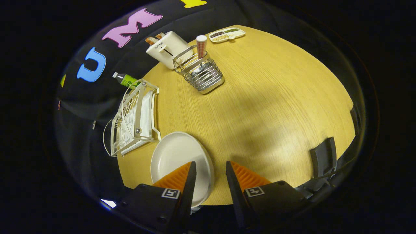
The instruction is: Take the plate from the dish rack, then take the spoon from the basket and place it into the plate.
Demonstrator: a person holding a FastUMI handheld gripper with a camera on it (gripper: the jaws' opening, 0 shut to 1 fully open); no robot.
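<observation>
A white round plate [175,156] lies flat on the wooden table [266,107], beside the near end of the white wire dish rack [133,120]. My gripper [210,162] hovers open above the plate's right rim; one finger [182,177] covers part of the plate, the other is over bare wood. Nothing is between the fingers. Far beyond them stands a metal wire basket [200,73]. A red-and-white checked handle [201,45] sticks up out of it, most likely the spoon's; its lower end is hidden among the wires.
A cream toaster [164,48] stands behind the basket, and a green-labelled bottle [125,79] lies behind the rack. A divided white tray [227,34] of grains sits at the table's far edge. Dark brackets [323,159] clamp the table's near right edge.
</observation>
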